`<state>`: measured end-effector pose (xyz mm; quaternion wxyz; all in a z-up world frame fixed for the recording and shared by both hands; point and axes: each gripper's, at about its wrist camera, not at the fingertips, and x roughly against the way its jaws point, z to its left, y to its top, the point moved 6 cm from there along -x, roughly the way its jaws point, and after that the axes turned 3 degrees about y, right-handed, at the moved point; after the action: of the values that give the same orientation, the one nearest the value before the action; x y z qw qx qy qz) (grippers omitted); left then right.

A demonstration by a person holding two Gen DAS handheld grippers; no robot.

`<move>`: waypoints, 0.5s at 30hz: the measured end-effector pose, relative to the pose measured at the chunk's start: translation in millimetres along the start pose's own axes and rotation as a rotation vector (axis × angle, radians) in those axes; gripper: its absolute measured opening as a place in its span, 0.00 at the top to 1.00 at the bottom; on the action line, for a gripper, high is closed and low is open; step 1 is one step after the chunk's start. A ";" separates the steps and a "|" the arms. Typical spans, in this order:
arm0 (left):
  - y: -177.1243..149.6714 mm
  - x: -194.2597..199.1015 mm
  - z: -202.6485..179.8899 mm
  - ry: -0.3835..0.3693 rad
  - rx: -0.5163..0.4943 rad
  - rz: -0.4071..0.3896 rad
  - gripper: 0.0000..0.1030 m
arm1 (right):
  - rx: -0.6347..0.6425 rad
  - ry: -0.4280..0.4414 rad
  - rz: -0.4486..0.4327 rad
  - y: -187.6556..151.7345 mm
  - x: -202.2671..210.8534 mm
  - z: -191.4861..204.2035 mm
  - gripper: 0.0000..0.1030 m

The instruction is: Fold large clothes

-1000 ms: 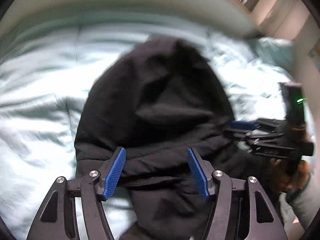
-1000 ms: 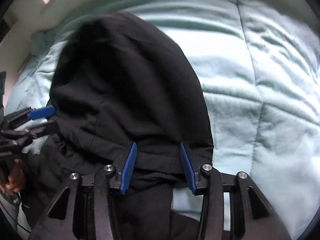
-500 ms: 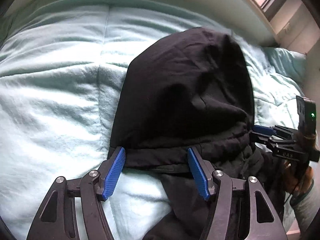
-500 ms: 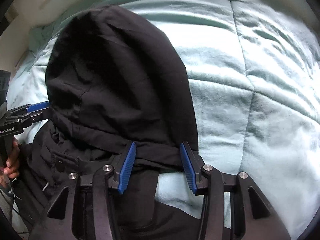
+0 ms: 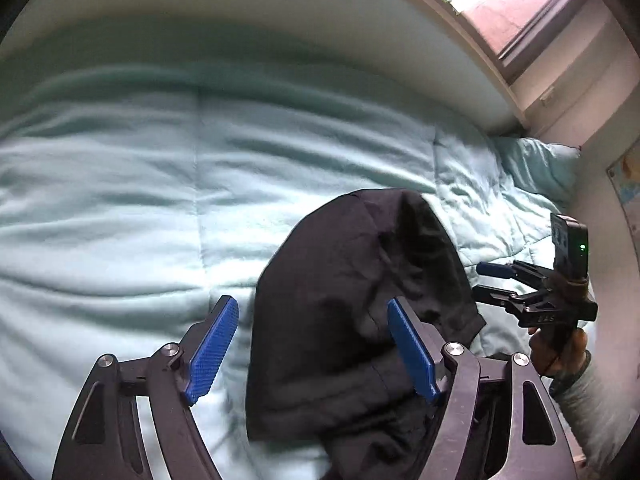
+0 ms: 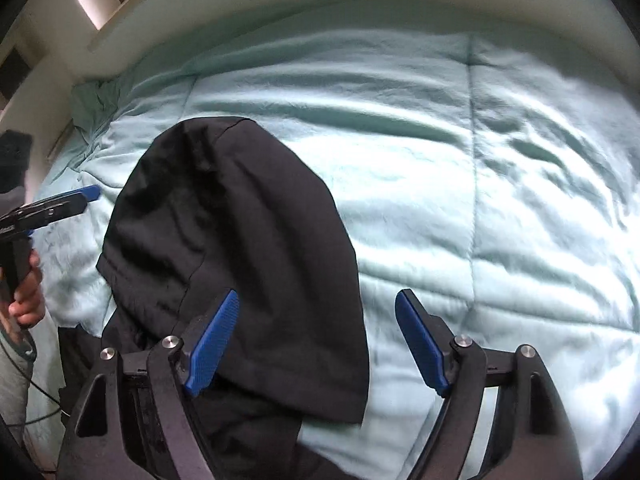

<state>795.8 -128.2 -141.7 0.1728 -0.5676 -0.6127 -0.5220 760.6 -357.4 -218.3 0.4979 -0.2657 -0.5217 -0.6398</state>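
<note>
A black hooded garment (image 5: 352,312) lies on a pale teal quilt (image 5: 140,208), hood flat and pointing away from me. My left gripper (image 5: 312,340) is open above the hood's left part, holding nothing. In the right wrist view the garment (image 6: 240,248) lies left of centre. My right gripper (image 6: 316,340) is open and empty, its left finger over the hood, its right finger over bare quilt (image 6: 500,200). Each gripper also shows in the other's view, the right one (image 5: 496,280) beside the hood's right edge, the left one (image 6: 80,200) at its left edge.
The bed runs to a pale wall behind. A window (image 5: 500,4) sits at the upper right of the left wrist view. A teal pillow (image 5: 536,160) lies at the bed's far right corner. The person's hands hold both gripper handles.
Both grippers have let go of the hood's lower edge, opened wider and pulled back and apart. The hood now lies flat on the quilt.
</note>
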 end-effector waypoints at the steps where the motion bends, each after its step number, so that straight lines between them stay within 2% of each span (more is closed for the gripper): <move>1: 1.9 -10.2 1.0 0.003 -0.003 0.004 0.24 | 0.021 -0.020 0.003 4.8 -7.1 -0.4 0.21; 3: 3.0 -26.6 3.6 -0.031 -0.016 0.041 0.24 | 0.073 -0.056 0.002 5.4 -18.5 -3.8 0.21; 5: -0.8 -44.0 -0.1 -0.117 -0.027 0.104 0.24 | 0.060 0.000 0.037 5.5 -30.7 -7.8 0.21; 8: -3.1 -61.9 -4.8 -0.090 -0.064 0.141 0.24 | -0.001 0.111 0.076 10.0 -50.5 -18.2 0.21; 10: -1.9 -67.0 -6.7 -0.078 -0.068 0.138 0.27 | -0.042 0.162 0.094 14.2 -62.4 -23.5 0.22; 11: -0.9 -69.1 -9.2 -0.066 -0.078 0.132 0.41 | -0.056 0.179 0.097 17.1 -67.0 -23.8 0.34; 12: -1.2 -70.4 -14.4 -0.051 -0.094 0.127 0.49 | -0.056 0.194 0.098 19.3 -70.6 -18.8 0.50; 13: -1.8 -70.2 -17.2 -0.035 -0.110 0.119 0.63 | -0.034 0.194 0.094 21.3 -71.9 -10.5 0.53; 14: -3.5 -64.7 -23.6 -0.012 -0.143 0.096 0.76 | 0.009 0.164 0.084 20.7 -68.4 -3.4 0.64; 15: -4.7 -57.6 -29.2 -0.002 -0.172 0.079 0.80 | 0.046 0.139 0.079 20.6 -65.6 4.8 0.73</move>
<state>797.6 -181.4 -178.6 0.1434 -0.6047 -0.5430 -0.5648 802.4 -328.5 -264.8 0.5640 -0.2294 -0.4896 -0.6242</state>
